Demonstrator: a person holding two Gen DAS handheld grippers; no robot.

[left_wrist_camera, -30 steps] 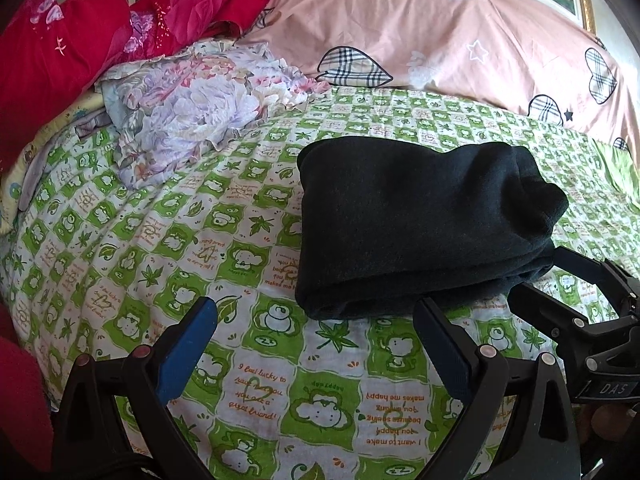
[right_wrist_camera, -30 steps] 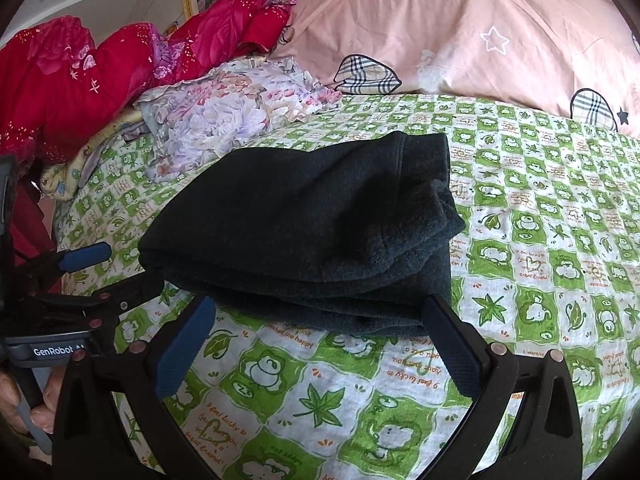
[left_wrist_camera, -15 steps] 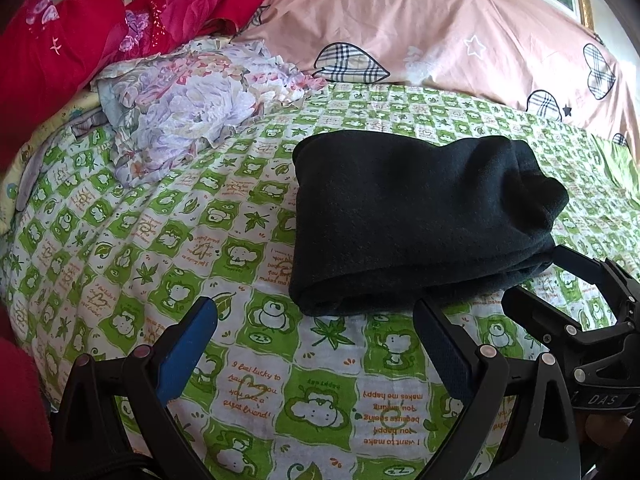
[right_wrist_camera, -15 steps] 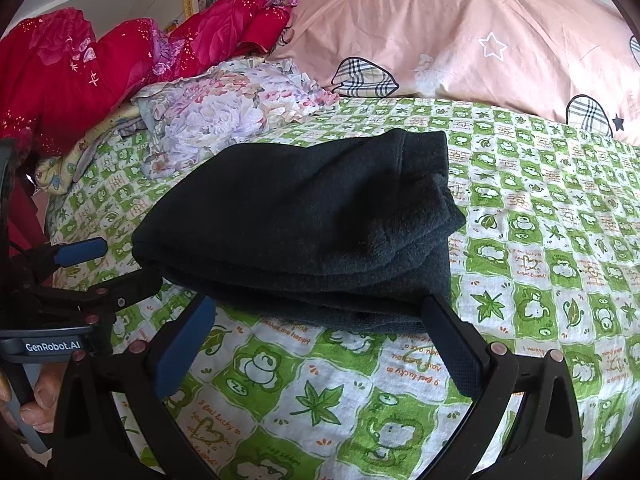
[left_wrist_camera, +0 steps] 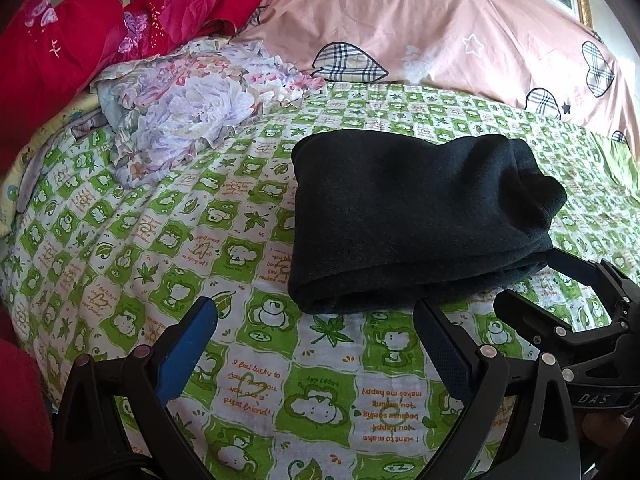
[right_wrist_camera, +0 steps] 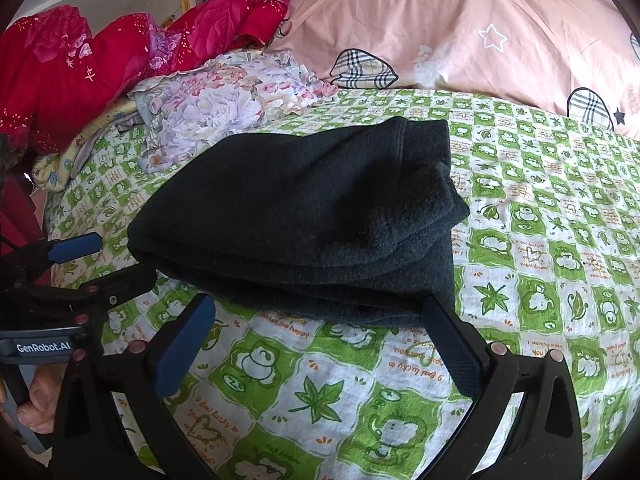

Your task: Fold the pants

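Dark, nearly black pants [left_wrist_camera: 416, 220] lie folded into a thick stack on the green and white patterned bedsheet [left_wrist_camera: 168, 248]. In the right wrist view the pants [right_wrist_camera: 304, 216] fill the middle, with layered edges facing me. My left gripper [left_wrist_camera: 316, 324] stands open just in front of the stack's near left corner, holding nothing. My right gripper [right_wrist_camera: 320, 320] is open too, its fingers straddling the near edge without touching cloth. Each gripper shows in the other's view: the right gripper [left_wrist_camera: 560, 292] by the stack's right end, the left gripper [right_wrist_camera: 92, 264] by its left end.
A crumpled floral cloth [left_wrist_camera: 188, 116] lies left of the pants. Red bedding [left_wrist_camera: 80, 40] is heaped at the far left. A pink quilt with plaid hearts [left_wrist_camera: 440, 28] runs along the back. A hand [right_wrist_camera: 36, 404] holds the left gripper's handle.
Both grippers have drawn back slightly from the folded pants. The stack itself has not moved and both stay open.
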